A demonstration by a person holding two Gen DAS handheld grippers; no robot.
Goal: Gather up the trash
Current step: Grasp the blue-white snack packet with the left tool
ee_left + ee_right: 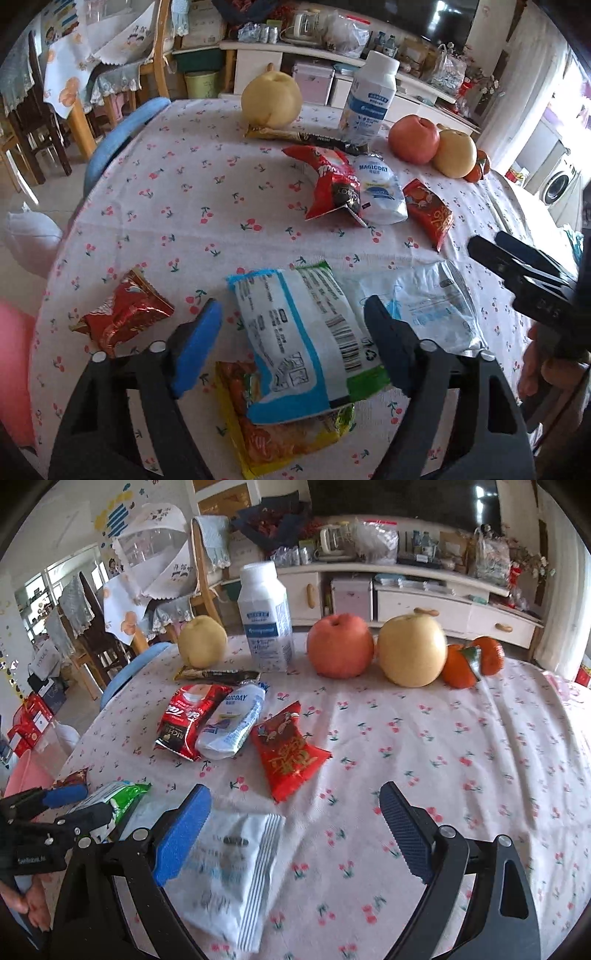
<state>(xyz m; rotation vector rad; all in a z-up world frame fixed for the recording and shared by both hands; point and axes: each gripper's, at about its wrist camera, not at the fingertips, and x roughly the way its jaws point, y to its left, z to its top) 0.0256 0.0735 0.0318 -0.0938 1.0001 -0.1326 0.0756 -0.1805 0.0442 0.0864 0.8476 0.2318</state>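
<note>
Cluttered living room; desk (461, 738) under cherry-print cloth, fruit at the far edge, wrappers strewn nearer. Left tongs (293, 328) spread, straddling the blue-and-white printed plastic wrapper (299, 332), likely lined up to pinch it. Right tongs (295, 823) spread wide, the crinkled white plastic packet (236, 871) below their blue pad (181, 834), nothing held
</note>
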